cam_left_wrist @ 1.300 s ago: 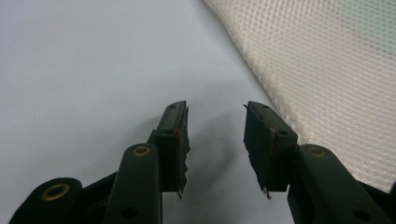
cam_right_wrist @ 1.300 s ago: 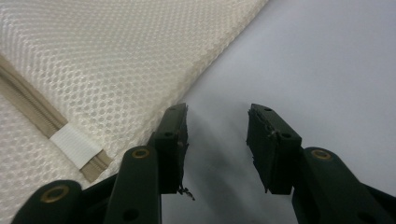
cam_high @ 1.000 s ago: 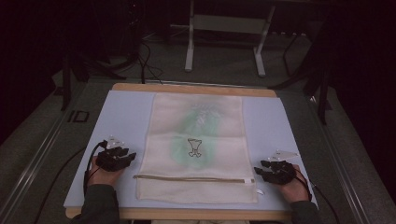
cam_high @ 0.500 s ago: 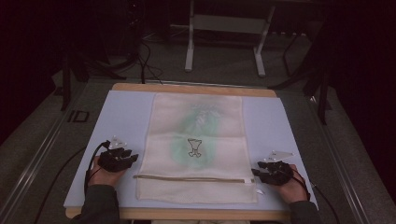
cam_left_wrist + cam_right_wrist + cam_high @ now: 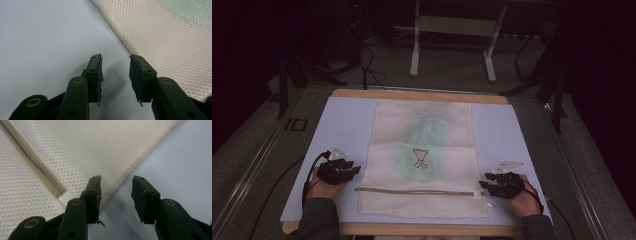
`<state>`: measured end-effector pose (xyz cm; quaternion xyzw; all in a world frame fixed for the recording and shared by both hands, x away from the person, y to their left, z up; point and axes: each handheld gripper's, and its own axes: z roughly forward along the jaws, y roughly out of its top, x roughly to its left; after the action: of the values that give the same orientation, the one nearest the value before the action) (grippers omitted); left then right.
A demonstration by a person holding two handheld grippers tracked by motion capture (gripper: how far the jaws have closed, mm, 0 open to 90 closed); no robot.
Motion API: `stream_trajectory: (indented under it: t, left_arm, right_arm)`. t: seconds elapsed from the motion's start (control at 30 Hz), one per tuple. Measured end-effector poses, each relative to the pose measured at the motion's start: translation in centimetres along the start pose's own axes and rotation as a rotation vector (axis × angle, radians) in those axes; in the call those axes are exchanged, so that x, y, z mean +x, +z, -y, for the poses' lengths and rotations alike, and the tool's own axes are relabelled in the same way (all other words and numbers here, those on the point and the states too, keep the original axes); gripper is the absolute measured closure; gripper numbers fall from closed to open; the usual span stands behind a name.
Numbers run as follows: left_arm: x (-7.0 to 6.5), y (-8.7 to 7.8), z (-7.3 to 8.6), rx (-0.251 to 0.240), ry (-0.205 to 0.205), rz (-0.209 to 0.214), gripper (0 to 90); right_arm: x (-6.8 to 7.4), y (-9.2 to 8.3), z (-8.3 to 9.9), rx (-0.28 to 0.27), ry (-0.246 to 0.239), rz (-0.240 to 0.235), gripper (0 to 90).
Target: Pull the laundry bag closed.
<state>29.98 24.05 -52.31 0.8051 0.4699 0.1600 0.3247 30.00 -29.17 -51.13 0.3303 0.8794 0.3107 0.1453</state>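
While the cream mesh bag (image 5: 424, 155) lies flat down the middle of the pale blue surface (image 5: 347, 120), both claws sit at its near corners. Bag has a zipper (image 5: 414, 190) running across close to the near edge, and a green blotch with a small dark figure (image 5: 420, 157) shows through the mesh mid-bag.

Left claw (image 5: 354, 169) rests on the surface just beside the bag's left edge, level with the zipper's left end. Left gripper view: mesh edge (image 5: 160, 37) runs diagonally just past the right jaw, bare surface between the jaws; jaws apart, nothing gripped, though they've just been closing a bit.

Right claw (image 5: 484, 185) is at the bag's right edge near the zipper's end. Right gripper view: left jaw over the mesh (image 5: 82, 150) by the zipper's white end tab (image 5: 65, 198), right jaw over bare surface, bag edge running between them. Jaws apart, not pressing on the fabric, also just been closing slightly.

Person's hands hold both grippers from the near edge, sleeves at the bottom. Wooden rim (image 5: 419, 94) borders the surface at the far side; dark floor and metal stand legs (image 5: 414, 47) beyond.
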Motion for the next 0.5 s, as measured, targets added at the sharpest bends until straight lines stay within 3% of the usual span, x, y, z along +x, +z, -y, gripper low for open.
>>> stream_trajectory:
  t: [0.5]
  left_arm:
    - [-0.2,0.1,-0.1,0.003,0.016,0.008,62.0]
  right_arm:
    - [1.5,0.7,-1.4,0.038,-0.065,-0.049,59.9]
